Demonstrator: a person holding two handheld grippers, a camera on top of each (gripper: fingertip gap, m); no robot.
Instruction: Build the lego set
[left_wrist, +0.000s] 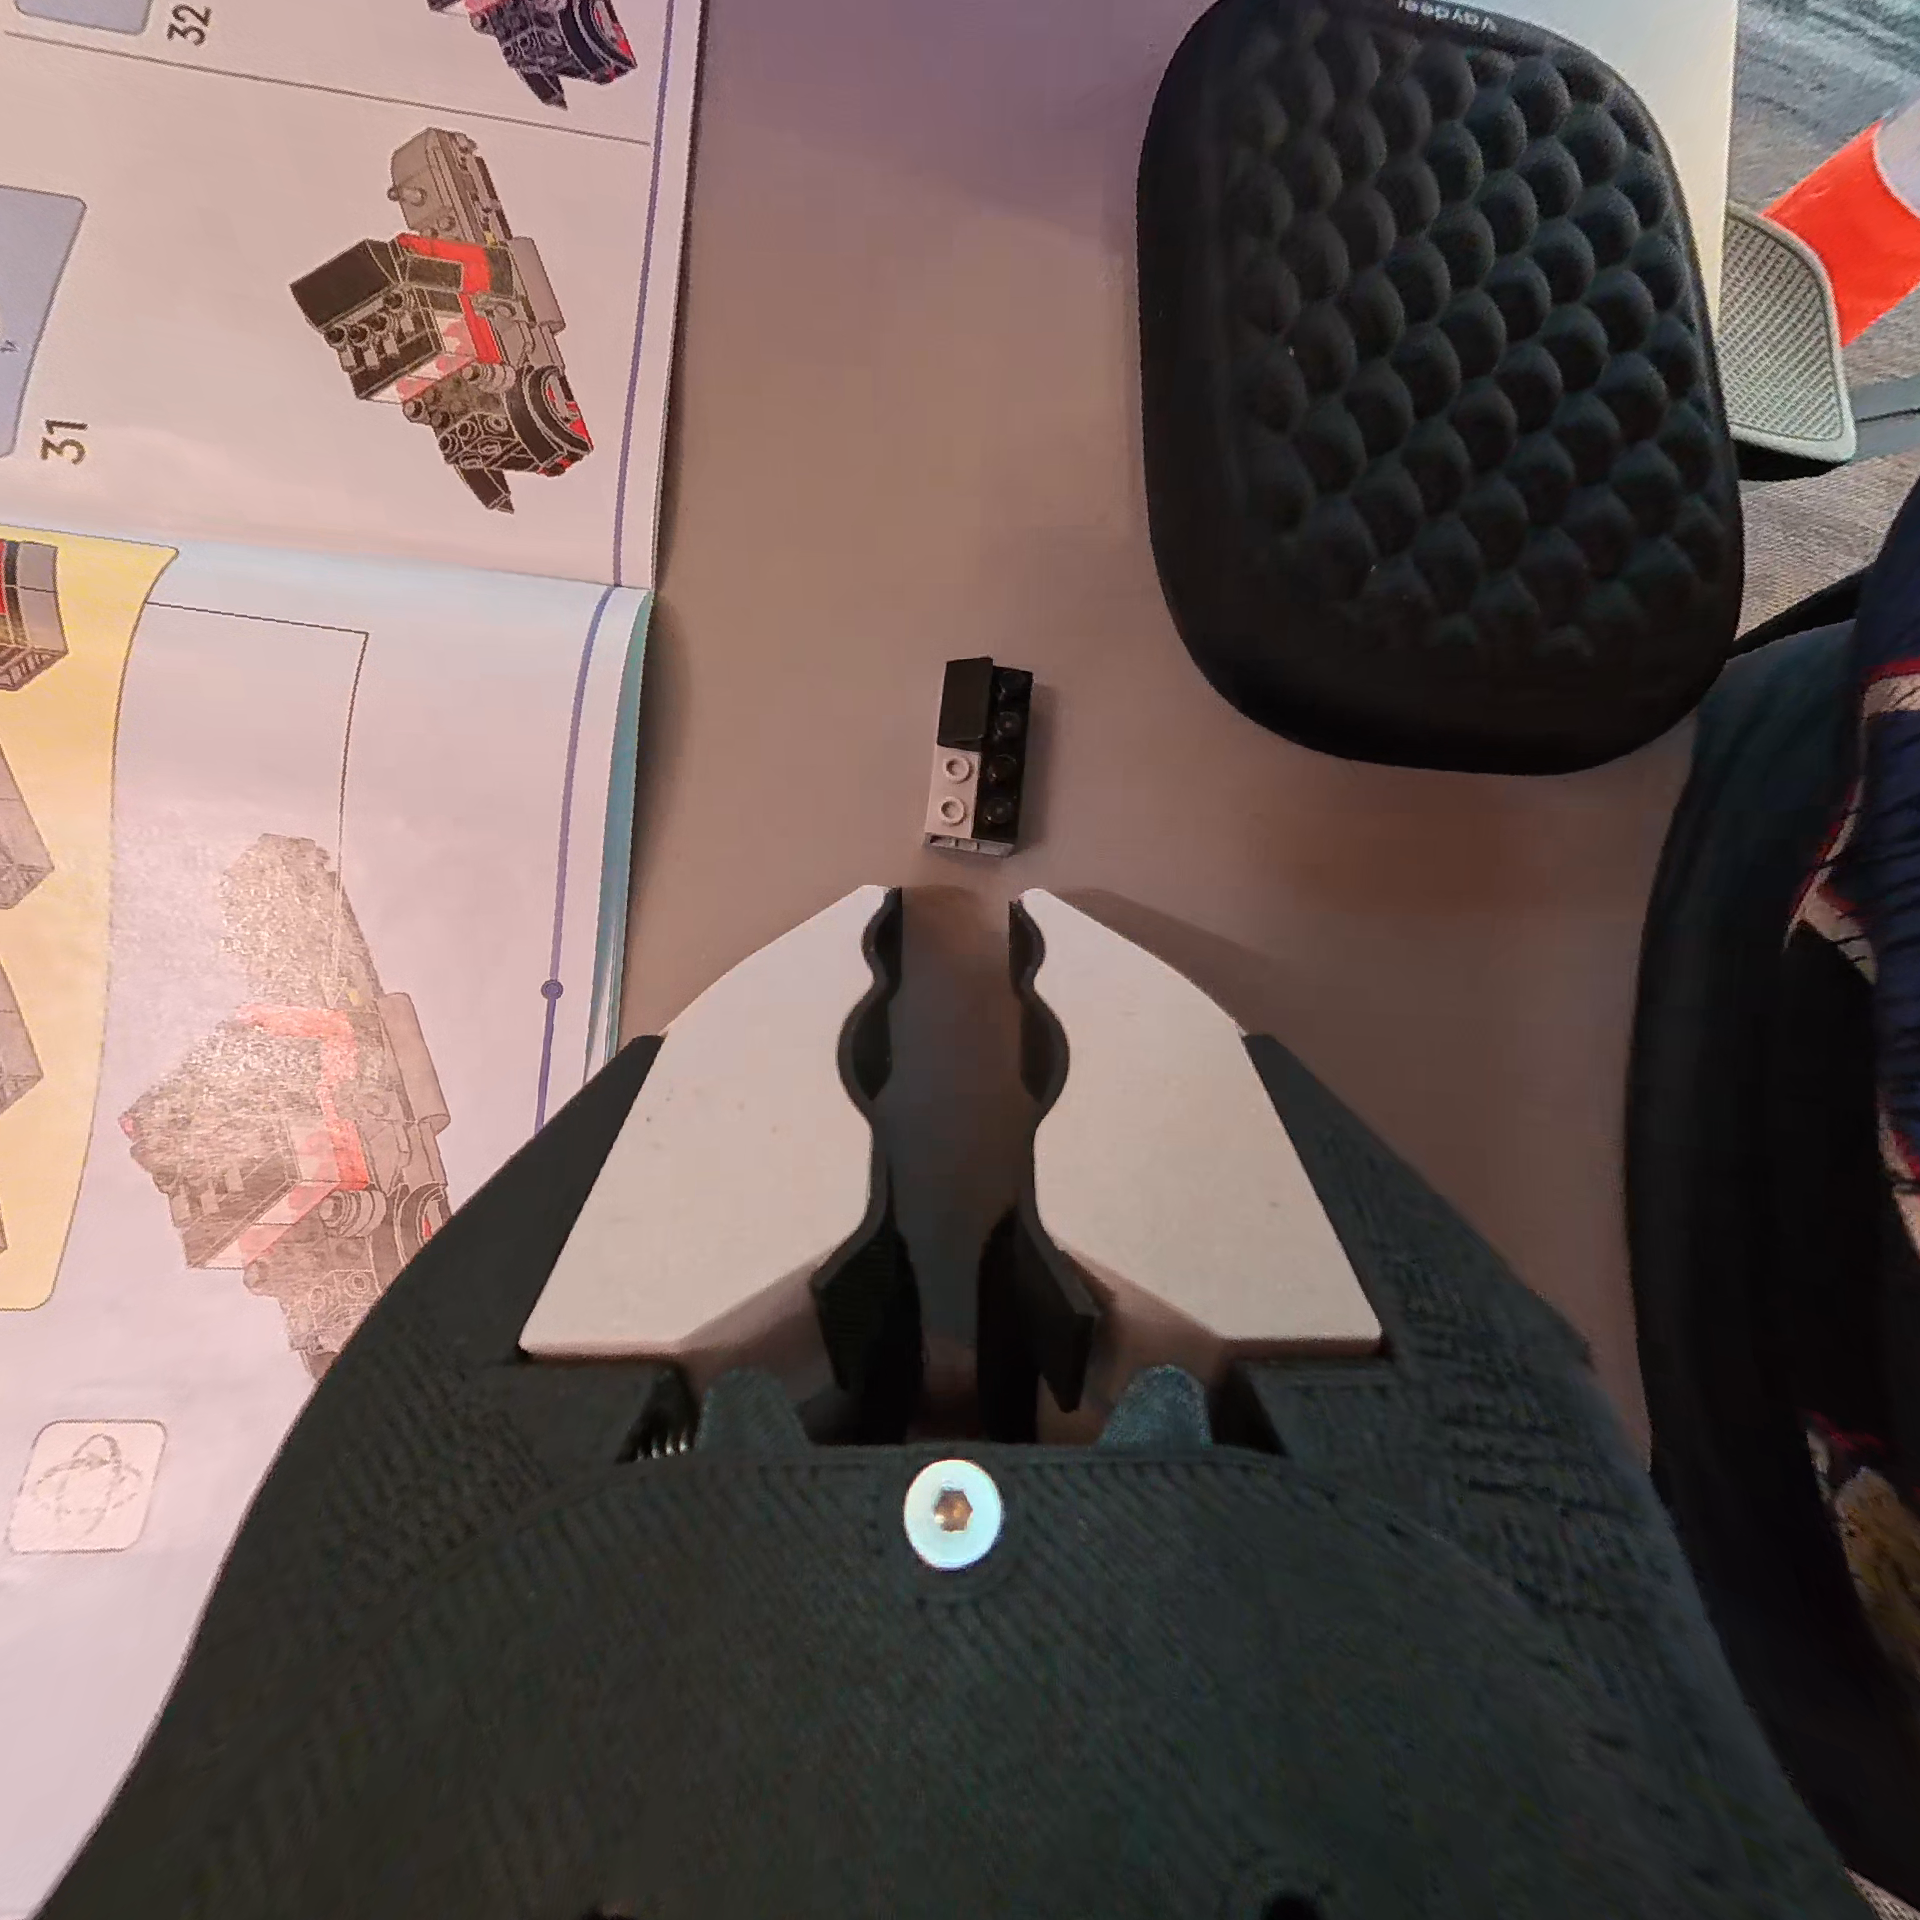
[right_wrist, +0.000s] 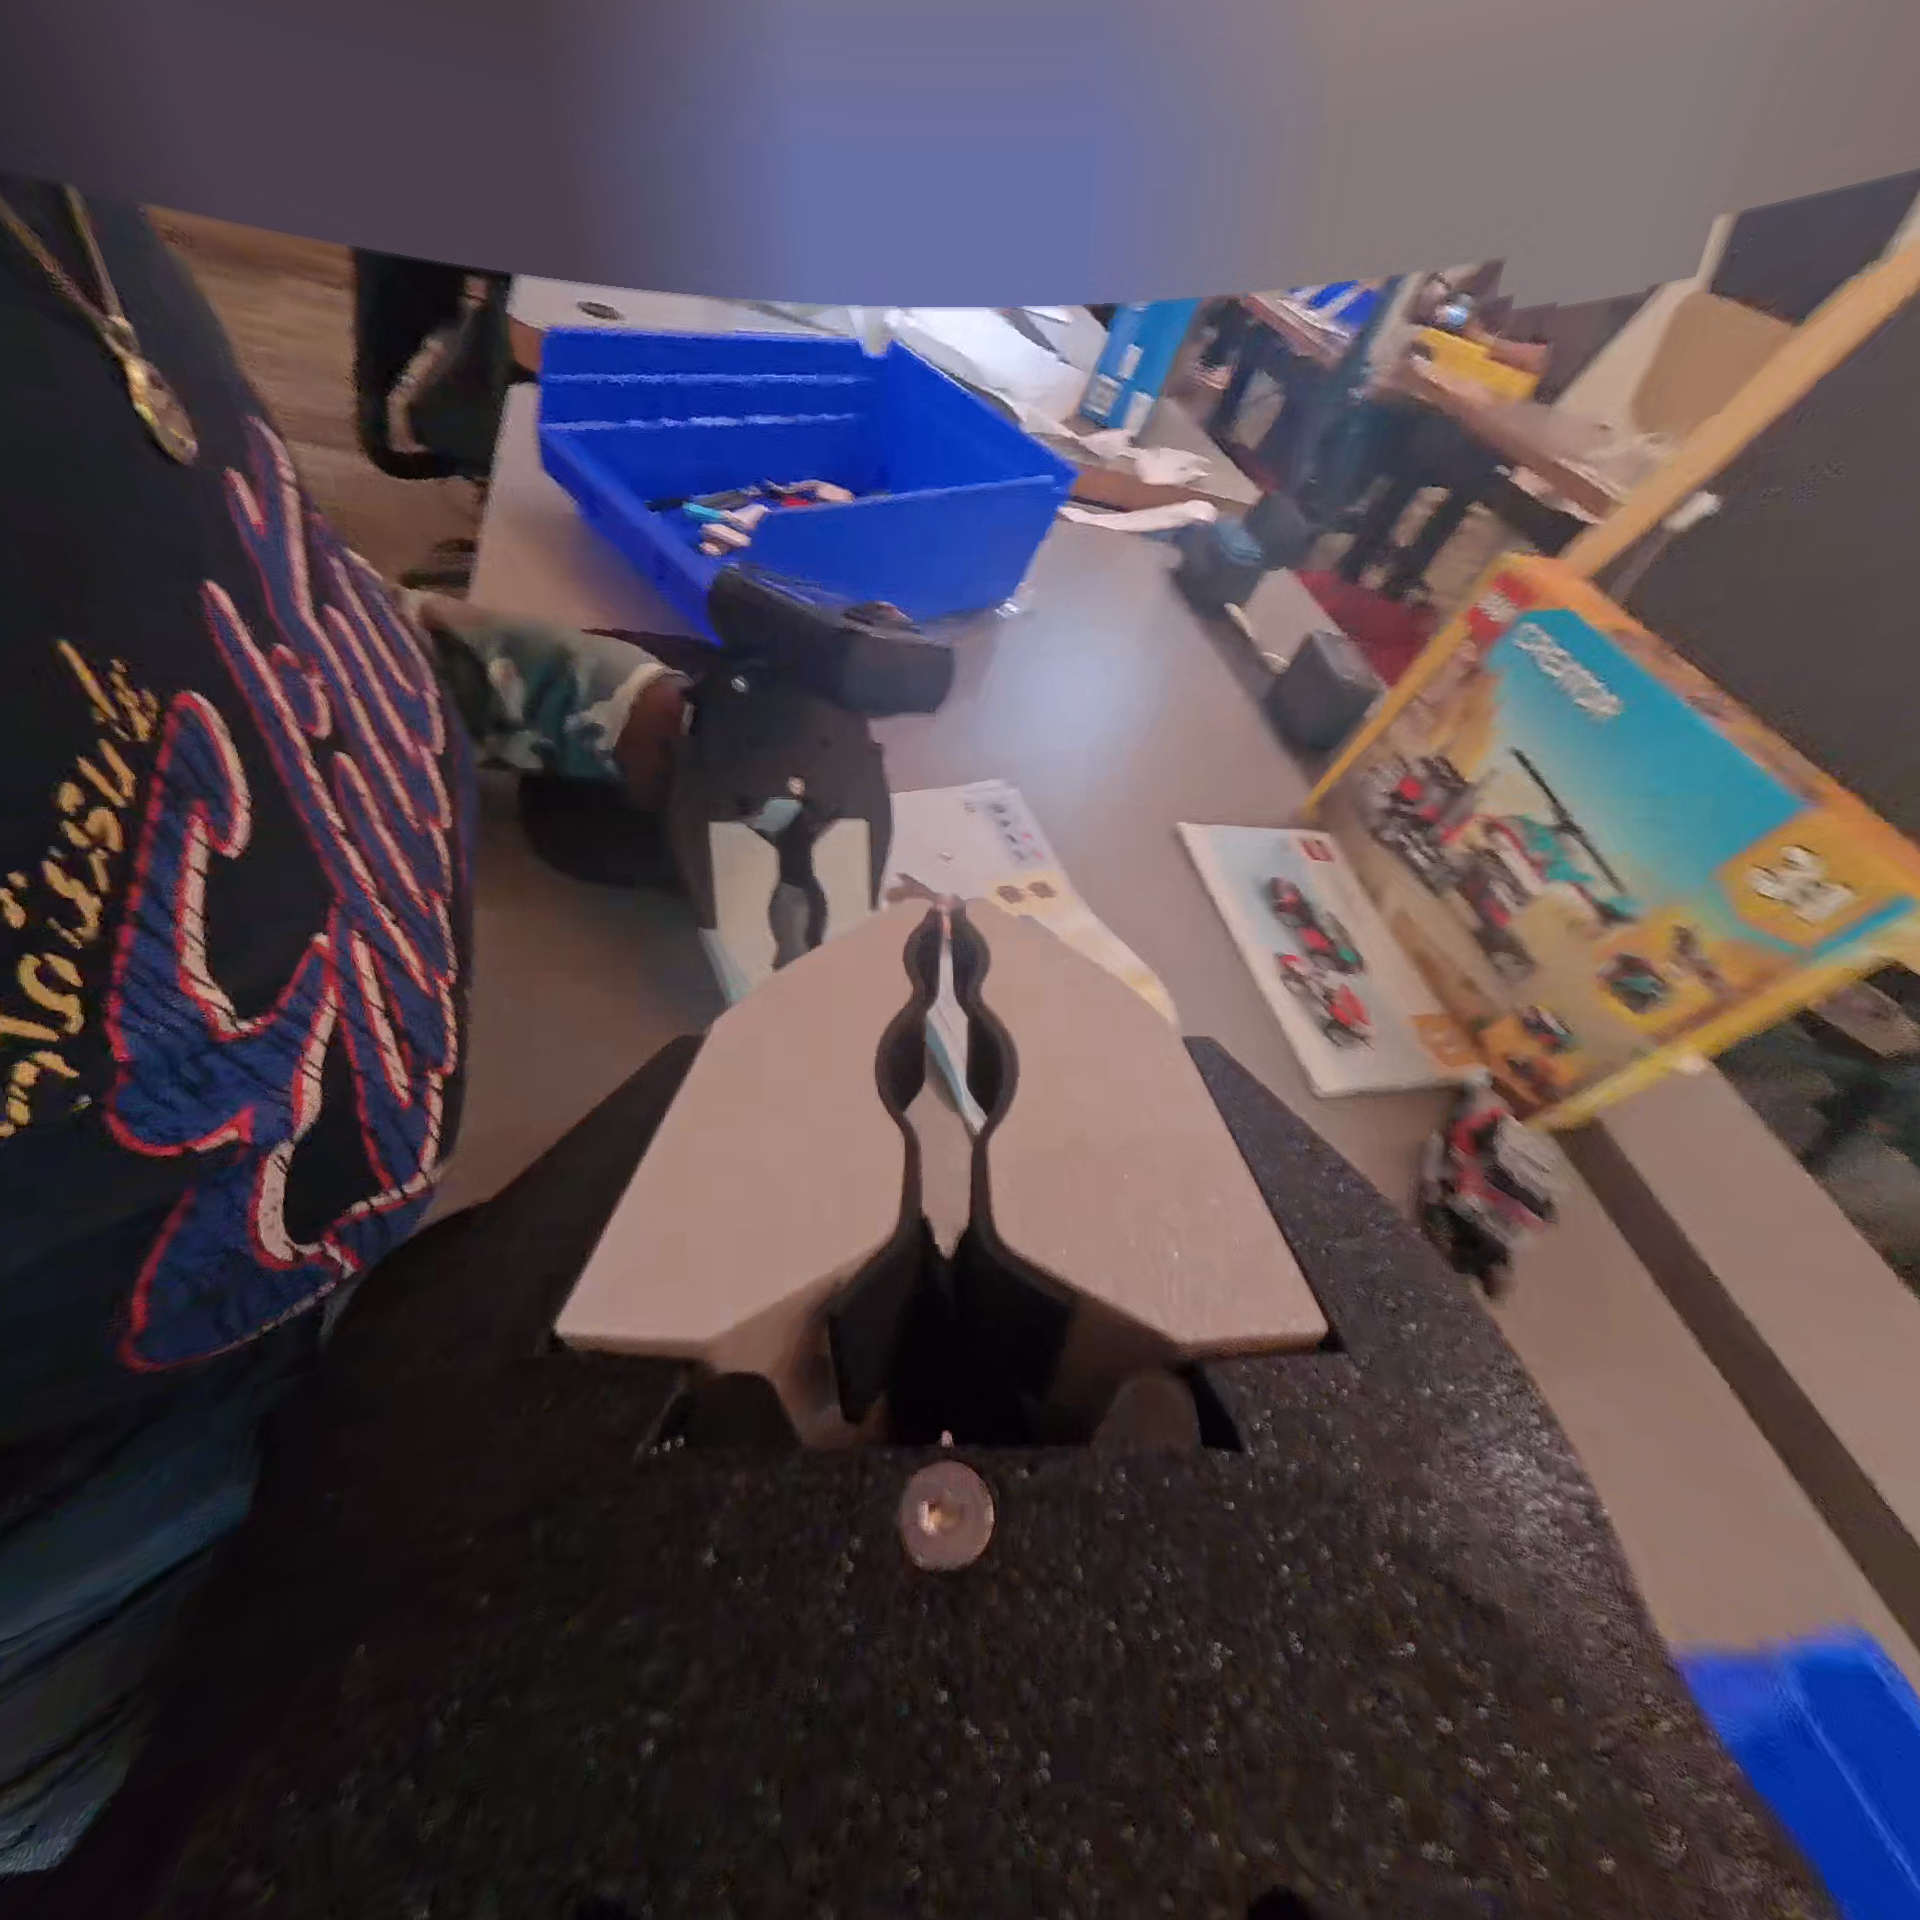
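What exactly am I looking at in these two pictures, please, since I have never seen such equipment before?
A person holds two tools, one per hand, each with a camera looking along its two fingers. The left view looks down on a grey table: the left hand-held gripper is open and empty, just short of a small black-and-grey brick assembly. Beside it lie an open instruction booklet and a black bumpy cushion. The right view looks across the table: the right hand-held gripper is almost shut on something tiny that I cannot identify. Beyond are a blue plastic bin and the colourful set box.
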